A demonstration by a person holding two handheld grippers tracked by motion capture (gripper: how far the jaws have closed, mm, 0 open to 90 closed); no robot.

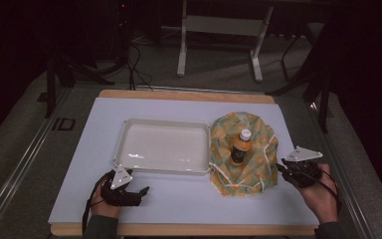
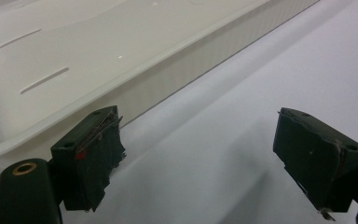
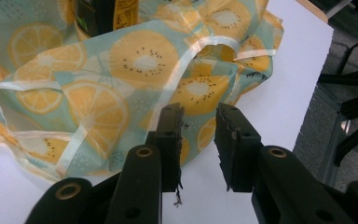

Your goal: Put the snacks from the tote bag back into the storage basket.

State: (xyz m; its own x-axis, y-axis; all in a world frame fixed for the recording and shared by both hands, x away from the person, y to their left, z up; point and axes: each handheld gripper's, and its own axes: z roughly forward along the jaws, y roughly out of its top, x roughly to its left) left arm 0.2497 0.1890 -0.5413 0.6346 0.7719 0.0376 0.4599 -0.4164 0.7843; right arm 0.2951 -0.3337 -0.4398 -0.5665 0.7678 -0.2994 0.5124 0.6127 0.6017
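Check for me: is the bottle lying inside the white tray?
No, the bottle stands upright on the fruit-print bag, to the right of the white tray.

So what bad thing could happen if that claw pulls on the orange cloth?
The bottle stands upright on the fruit-print cloth, so a tug by the right gripper could tip it over. The white ribbon loops loosely near the jaws and might snag. The bottle could also roll against the white tray beside it.

The bottle point(image 3: 105, 16) is cut off by the top edge, its label too blurred to read.
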